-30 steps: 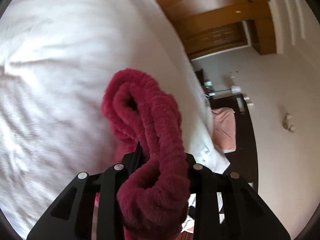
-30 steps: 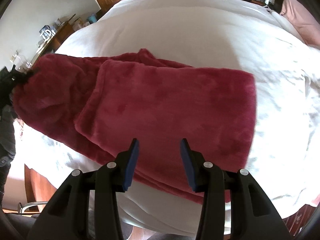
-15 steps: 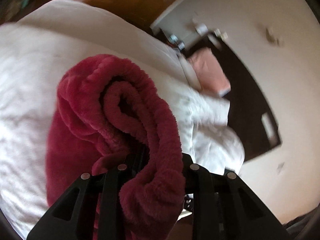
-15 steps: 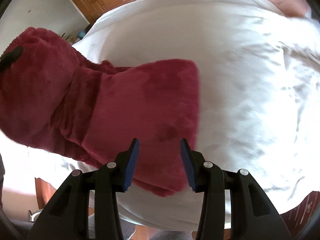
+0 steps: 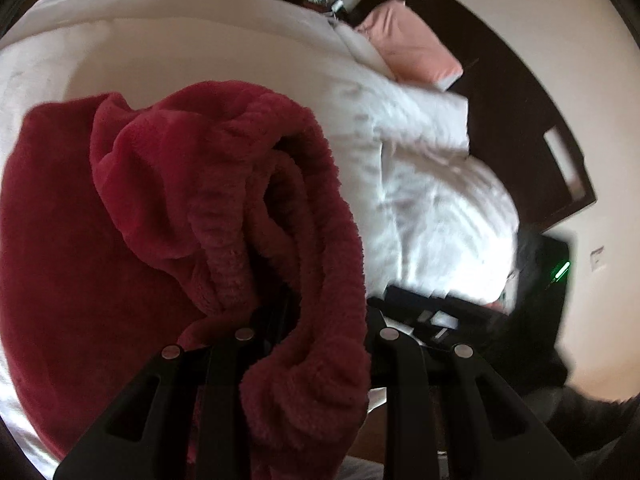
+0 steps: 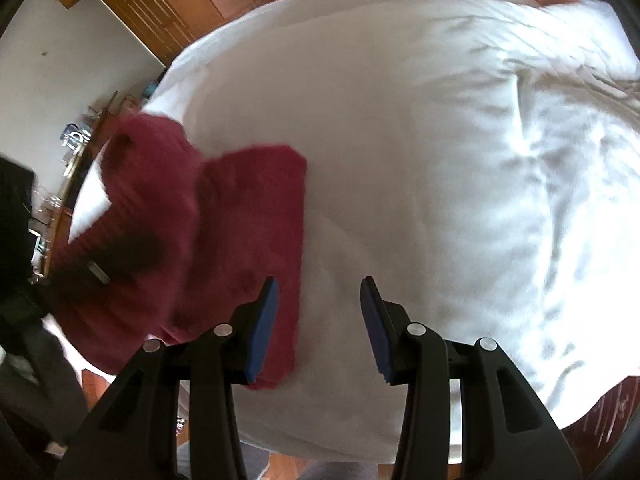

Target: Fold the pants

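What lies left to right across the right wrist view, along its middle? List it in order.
Dark red pants → bare white bedcover → rumpled white duvet.

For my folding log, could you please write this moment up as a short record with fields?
garment: dark red fleece pants, partly folded
surface: white bed cover
left gripper: shut on a bunched end of the pants, lifted over the folded part
right gripper: open, nothing between the jaws, above the bed cover beside the pants' right edge
background: pink pillow at the head of the bed
fold status: not yet laid flat
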A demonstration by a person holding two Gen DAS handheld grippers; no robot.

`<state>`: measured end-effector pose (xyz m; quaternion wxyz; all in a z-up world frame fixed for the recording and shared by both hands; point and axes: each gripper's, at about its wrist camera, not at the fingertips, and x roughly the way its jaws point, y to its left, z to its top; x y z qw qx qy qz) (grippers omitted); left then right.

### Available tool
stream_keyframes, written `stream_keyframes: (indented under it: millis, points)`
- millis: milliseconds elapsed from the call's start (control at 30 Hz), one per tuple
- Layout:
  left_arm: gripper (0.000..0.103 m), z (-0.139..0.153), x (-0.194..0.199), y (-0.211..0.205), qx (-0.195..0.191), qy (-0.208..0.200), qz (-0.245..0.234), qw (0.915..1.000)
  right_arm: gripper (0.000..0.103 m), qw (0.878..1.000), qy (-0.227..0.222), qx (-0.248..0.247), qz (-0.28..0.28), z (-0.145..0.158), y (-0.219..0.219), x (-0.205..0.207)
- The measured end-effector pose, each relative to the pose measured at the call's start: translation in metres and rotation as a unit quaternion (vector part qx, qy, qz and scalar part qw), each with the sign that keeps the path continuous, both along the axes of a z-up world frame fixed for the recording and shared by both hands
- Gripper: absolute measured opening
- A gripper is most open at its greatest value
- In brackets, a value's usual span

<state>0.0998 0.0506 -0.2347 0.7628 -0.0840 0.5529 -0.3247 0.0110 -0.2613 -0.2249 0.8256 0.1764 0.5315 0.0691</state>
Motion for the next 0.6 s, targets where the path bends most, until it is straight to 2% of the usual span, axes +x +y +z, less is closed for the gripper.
stream_keyframes:
  millis: [167, 233, 300, 333, 467, 600]
  points:
    - [0.026, -0.020, -0.007, -0.012, 0.030, -0.004, 0.002, 0.9996, 0.044, 0.999, -0.027, 0.037, 0.024, 0.022, 0.001, 0.025]
    - [0.035, -0.024, -0.007, -0.013, 0.027, -0.003, 0.014, 0.9995, 0.044, 0.997, -0.035, 0.052, 0.036, 0.030, 0.004, 0.036]
    - [0.053, -0.028, -0.006, -0.012, 0.010, 0.009, 0.029, 0.9995, 0.044, 0.996, -0.041, 0.056, 0.050, 0.035, 0.011, 0.044]
    - [0.056, -0.028, -0.005, -0.012, 0.001, 0.014, 0.034, 0.9993, 0.045, 0.996, -0.043, 0.056, 0.059, 0.037, 0.017, 0.049]
    - [0.059, -0.023, -0.008, -0.002, -0.032, 0.024, 0.048, 0.9981, 0.045, 0.993, -0.047, 0.063, 0.090, 0.043, 0.033, 0.057]
    - [0.063, 0.001, -0.022, 0.029, -0.063, 0.009, 0.058, 0.9963, 0.045, 0.989, -0.049, 0.069, 0.122, 0.049, 0.054, 0.058]
